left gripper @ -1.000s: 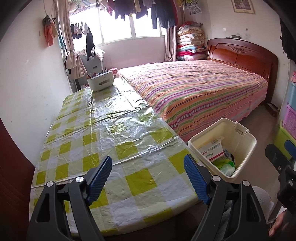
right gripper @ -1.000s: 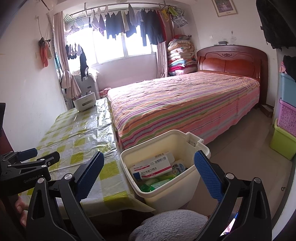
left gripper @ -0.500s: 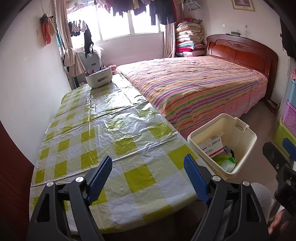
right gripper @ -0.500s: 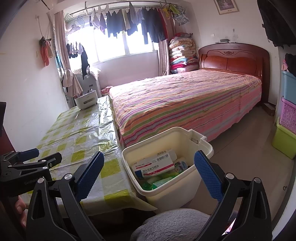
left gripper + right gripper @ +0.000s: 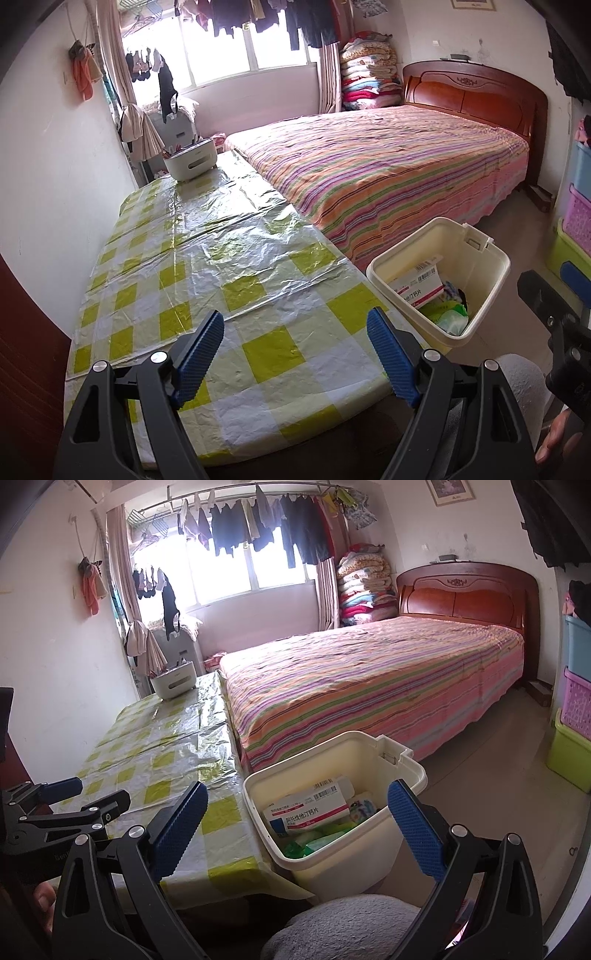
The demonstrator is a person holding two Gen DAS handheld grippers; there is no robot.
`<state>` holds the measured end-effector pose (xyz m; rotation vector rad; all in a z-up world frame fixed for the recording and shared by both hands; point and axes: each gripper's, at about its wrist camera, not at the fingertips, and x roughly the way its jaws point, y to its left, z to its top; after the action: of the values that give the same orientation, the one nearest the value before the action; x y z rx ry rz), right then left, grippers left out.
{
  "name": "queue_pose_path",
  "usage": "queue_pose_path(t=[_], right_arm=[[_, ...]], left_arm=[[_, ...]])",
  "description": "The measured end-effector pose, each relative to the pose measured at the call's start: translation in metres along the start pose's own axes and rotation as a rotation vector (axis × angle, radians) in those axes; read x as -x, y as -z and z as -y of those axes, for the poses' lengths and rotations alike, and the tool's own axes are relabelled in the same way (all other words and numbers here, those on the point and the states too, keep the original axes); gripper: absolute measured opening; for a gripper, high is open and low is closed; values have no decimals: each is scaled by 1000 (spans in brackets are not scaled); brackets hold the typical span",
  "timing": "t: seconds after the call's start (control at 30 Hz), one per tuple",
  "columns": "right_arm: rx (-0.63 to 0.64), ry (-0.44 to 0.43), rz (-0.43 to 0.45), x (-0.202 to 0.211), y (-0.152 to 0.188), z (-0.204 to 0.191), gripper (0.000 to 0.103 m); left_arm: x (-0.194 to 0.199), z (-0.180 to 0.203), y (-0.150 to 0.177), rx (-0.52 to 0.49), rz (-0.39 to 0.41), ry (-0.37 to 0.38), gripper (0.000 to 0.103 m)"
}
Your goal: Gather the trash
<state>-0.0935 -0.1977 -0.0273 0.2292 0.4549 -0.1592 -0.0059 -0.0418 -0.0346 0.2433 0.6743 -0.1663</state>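
Box (image 5: 308, 808) in bin (image 5: 402, 775) — barcode, red band, print too small.

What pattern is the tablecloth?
Yellow-green and white checks on the tablecloth, clearest in the left wrist view.

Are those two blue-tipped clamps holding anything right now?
No. The left gripper and right gripper are both open and empty; the box lies in the bin.

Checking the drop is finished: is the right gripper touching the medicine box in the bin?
Apart. The right wrist view shows the right gripper open, medicine box lying free.
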Motion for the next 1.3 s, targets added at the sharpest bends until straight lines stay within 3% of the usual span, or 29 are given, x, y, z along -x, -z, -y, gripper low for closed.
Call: queue_pose_path(t=[1.3], right_arm=[[-39, -11, -28, -13, 1, 11, 96]], left_arm=[[-7, 27, -1, -85, -29, 3, 78]])
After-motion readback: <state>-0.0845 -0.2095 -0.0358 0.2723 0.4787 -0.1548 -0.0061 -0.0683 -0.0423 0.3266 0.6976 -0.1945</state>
